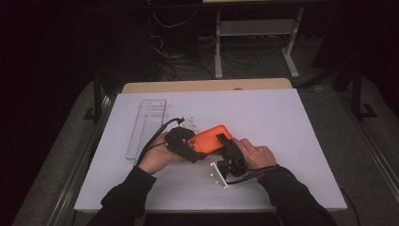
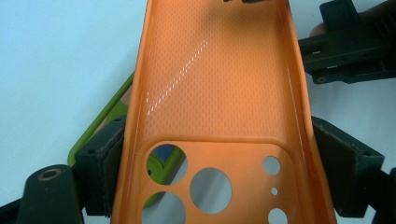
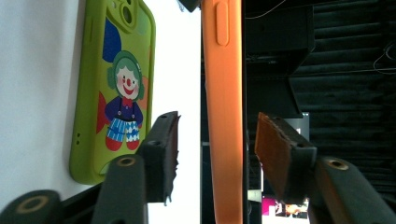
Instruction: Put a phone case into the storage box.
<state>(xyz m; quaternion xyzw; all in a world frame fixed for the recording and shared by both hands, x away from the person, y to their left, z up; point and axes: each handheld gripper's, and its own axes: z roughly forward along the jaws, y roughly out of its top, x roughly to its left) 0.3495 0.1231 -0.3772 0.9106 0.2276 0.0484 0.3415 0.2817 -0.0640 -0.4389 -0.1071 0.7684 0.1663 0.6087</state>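
Orange phone case [image 1: 211,138] hangs above the table, clamped across its width by the left gripper [image 2: 210,186]. The right gripper [image 3: 215,149] stands apart around its edge; closing off-centre could twist it loose.

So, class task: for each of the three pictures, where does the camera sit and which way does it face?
High view: above the table, looking forward and down; forearms, both hands.
Left gripper view: on the left gripper, along its jaws clamping the orange case.
Right gripper view: on the right gripper, jaws either side of the case's edge, not touching.
Shared: orange case; both gripper views show the green case.
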